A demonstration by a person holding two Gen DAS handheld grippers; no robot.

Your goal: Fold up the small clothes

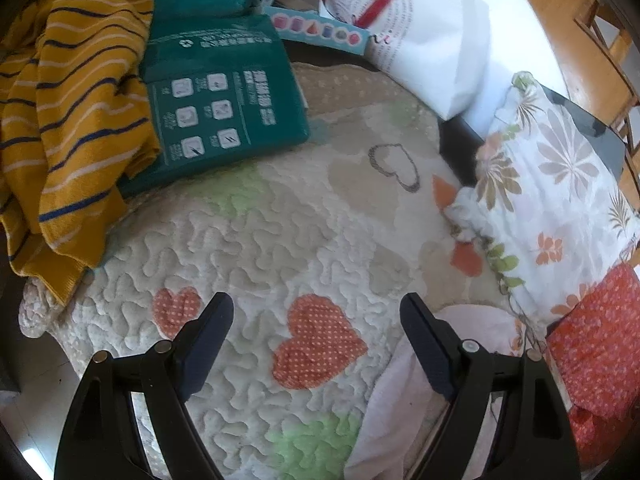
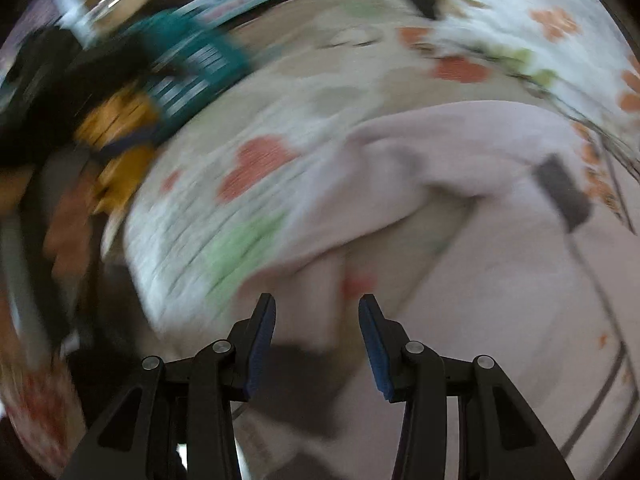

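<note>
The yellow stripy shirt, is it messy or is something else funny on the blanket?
Yes. The yellow striped shirt lies crumpled in a heap, draped partly over the green packet and hanging past the edge of the quilted heart blanket. The pale pink garment is also rumpled, not folded flat yet.

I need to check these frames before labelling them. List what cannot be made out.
- Pale pink garment: left wrist view, mostly cut off by the bottom edge and hidden behind the left gripper; its type is unclear.
- Same garment: right wrist view, motion blur hides seams and edges.
- Right gripper: blur hides whether cloth lies between its fingers.
- Green package: print too small to read.
</note>
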